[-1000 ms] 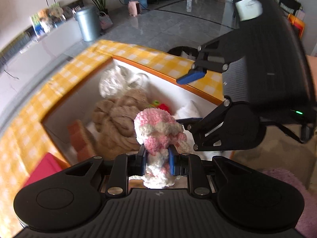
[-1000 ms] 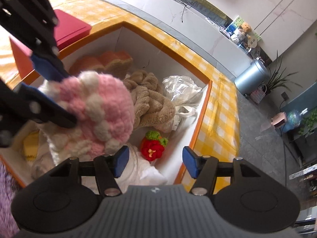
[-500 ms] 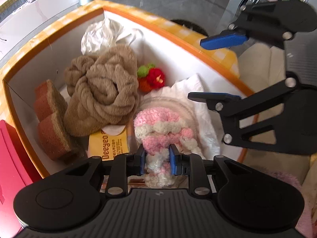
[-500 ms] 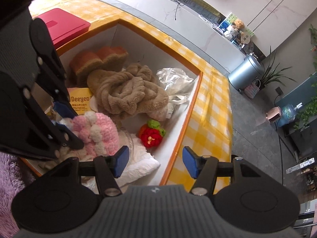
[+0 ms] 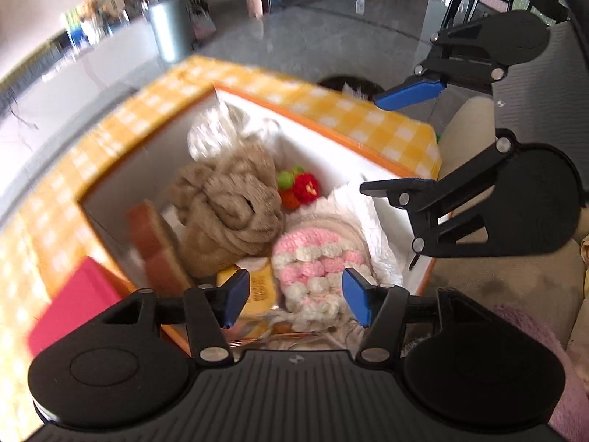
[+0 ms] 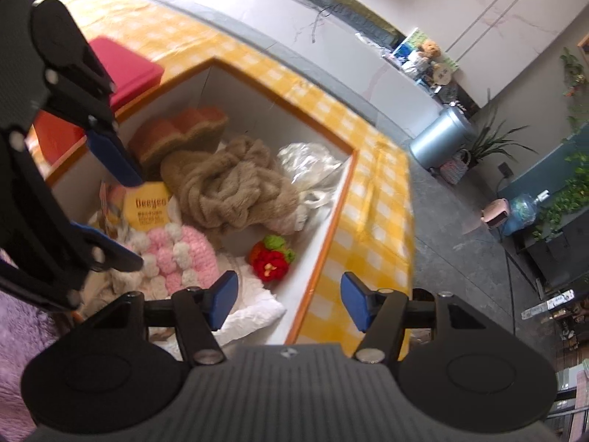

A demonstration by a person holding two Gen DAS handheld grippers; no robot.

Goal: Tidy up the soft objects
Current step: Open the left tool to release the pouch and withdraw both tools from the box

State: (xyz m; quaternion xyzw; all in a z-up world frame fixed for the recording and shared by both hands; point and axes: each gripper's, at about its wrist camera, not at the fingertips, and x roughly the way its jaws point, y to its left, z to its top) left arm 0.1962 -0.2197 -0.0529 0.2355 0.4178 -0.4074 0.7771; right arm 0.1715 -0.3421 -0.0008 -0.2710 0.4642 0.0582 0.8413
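A pink and white knitted hat (image 5: 313, 265) lies in the near corner of the white box with an orange rim (image 5: 331, 110); it also shows in the right wrist view (image 6: 180, 254). My left gripper (image 5: 296, 300) is open just above the hat, not holding it. My right gripper (image 6: 285, 300) is open and empty over the box's near right edge (image 6: 324, 250). The box also holds a beige twisted towel (image 5: 228, 210), a red knitted strawberry (image 6: 272, 259), brown sponges (image 5: 154, 243), a white plastic bag (image 6: 313, 169) and a yellow packet (image 6: 149, 208).
The box stands on a yellow checked cloth (image 6: 375, 221). A red flat case (image 5: 73, 305) lies left of the box. A purple fluffy fabric (image 5: 552, 368) is at the near right. A grey bin (image 6: 438, 140) stands on the floor beyond.
My left gripper has opened and let go of the pink and white hat, which now rests in the box. The left gripper has drawn back and up. The right gripper stayed open.
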